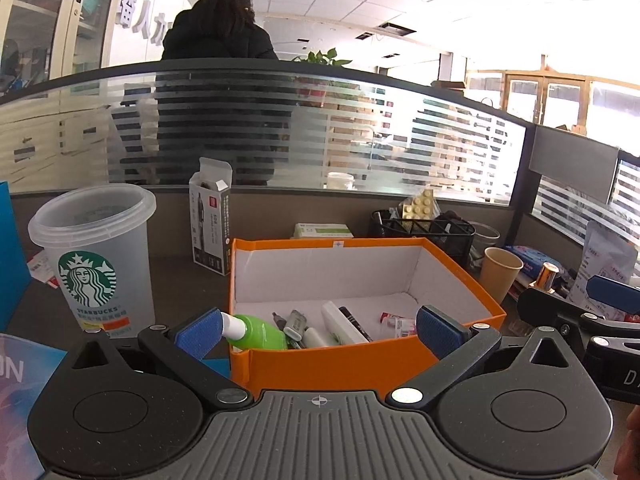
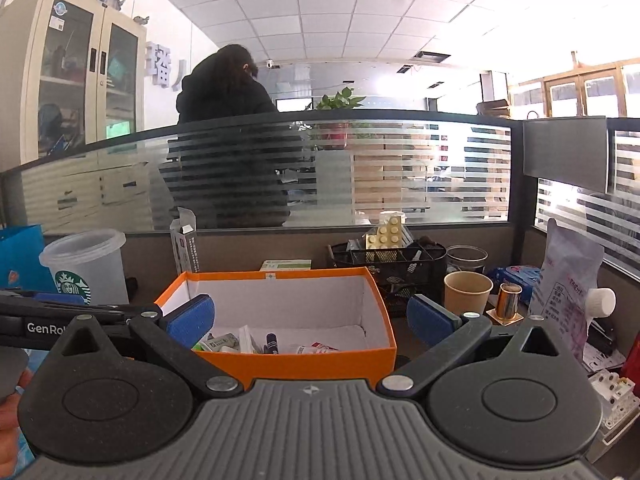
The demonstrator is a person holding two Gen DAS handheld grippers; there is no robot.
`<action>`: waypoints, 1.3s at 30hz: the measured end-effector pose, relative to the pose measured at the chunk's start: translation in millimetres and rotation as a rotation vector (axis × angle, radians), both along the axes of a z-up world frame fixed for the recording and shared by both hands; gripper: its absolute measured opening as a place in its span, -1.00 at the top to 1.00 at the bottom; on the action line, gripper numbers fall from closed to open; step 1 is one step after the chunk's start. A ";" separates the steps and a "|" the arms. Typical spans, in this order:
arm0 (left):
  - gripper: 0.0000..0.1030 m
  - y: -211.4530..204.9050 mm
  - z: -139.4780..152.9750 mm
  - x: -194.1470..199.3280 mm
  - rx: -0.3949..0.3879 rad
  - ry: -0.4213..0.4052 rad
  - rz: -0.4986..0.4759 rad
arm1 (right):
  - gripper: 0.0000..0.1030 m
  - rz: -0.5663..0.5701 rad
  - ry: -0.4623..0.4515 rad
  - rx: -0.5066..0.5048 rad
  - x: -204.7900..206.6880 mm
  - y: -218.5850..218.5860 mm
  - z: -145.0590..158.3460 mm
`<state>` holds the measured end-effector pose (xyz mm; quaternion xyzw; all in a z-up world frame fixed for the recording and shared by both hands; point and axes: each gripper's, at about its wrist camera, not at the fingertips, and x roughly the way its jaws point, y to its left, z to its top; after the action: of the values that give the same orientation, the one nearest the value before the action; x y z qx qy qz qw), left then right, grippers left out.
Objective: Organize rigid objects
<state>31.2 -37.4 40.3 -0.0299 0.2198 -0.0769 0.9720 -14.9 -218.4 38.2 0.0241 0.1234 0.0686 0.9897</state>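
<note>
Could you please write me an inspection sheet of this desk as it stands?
Surface: dark desk, crowded.
Job's things: orange box open, holding green bottle, marker, small tubes.
Clutter: Starbucks cup, paper cup, mesh organizer, gold cylinder, carton.
Grippers: left hand-held gripper open, empty; right hand-held gripper open, empty.
Cables: nothing seen.
Surroundings: striped glass partition, person behind.

Two wrist cameras, both close behind the orange box (image 1: 304, 364), facing the glass partition (image 1: 360, 140).
Left wrist view looks slightly downward from the left; right wrist view sits right, more level. Both share the box, Starbucks cup (image 2: 86, 268) and mesh organiser (image 2: 400, 268).
</note>
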 end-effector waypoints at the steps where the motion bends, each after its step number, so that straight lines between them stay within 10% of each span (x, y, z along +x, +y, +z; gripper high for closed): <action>1: -1.00 0.2 0.2 -0.8 0.000 0.000 0.001 | -1.00 0.001 0.000 0.001 -0.7 0.2 0.1; 39: -1.00 12.8 4.7 -5.6 0.021 -0.001 0.035 | -1.00 0.003 0.027 0.010 2.1 2.7 -6.4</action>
<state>25.6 -24.7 45.1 -0.0234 0.2196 -0.0577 0.9736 -12.8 -215.7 31.7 0.0297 0.1367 0.0703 0.9877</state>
